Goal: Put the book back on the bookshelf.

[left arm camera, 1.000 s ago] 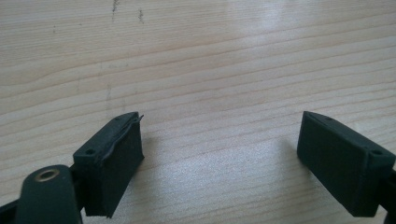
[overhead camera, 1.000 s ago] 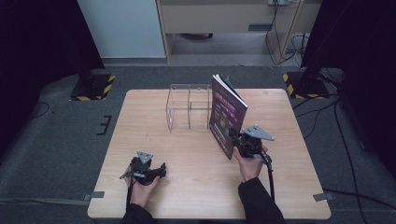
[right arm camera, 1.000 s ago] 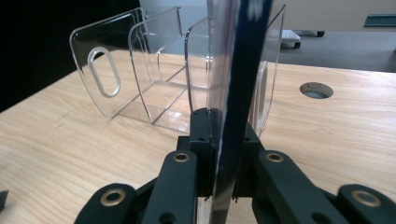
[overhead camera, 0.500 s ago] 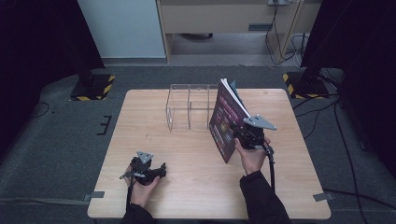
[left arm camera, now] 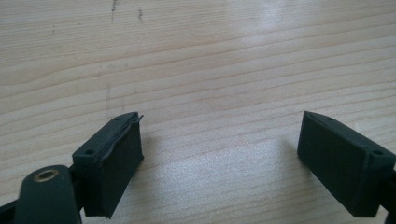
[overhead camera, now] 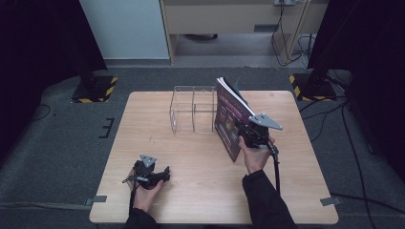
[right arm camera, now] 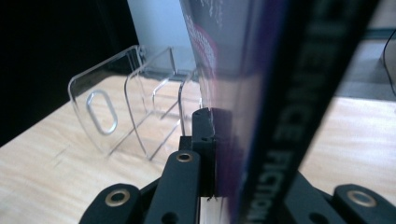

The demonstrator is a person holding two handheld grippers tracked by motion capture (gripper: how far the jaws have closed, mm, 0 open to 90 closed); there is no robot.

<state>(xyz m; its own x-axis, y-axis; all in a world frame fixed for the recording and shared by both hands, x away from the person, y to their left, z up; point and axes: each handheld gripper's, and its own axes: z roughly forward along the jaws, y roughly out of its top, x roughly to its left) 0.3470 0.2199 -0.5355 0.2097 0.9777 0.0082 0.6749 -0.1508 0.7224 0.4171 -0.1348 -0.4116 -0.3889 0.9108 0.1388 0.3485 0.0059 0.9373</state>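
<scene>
Book (overhead camera: 228,119), dark-covered with purple and pink print, is held upright off the wooden table (overhead camera: 200,157) at the right of centre; its long axis runs from a low near corner up to a high far corner, the top edge being tilted toward the far side and the cover being turned to the left. Pale page edges are seen at its upper far end. In the right gripper view the spine (right arm camera: 299,112) is seen edge-on, rising steeply, with white lettering reading in part "FICTION". Right gripper (overhead camera: 249,133), carried in the right hand (overhead camera: 255,155), is clamped on the near lower part of the book, its jaws being pressed narrow against the covers; the grey three-cornered plate (overhead camera: 265,121) is seen on top of it. Clear acrylic rack (overhead camera: 193,109), an open-topped holder divided into two compartments by upright panels, is stood on the far middle of the table just to the left of the book; both compartments are seen empty. An oval cut-out (right arm camera: 100,111) is shown in its end panel in the right gripper view. Left gripper (overhead camera: 148,175), held in the left hand (overhead camera: 145,193), is rested near the near left edge of the table, well apart from the rack and book; in the left gripper view its jaws are spread wide over bare wood grain, nothing being held between them.
</scene>
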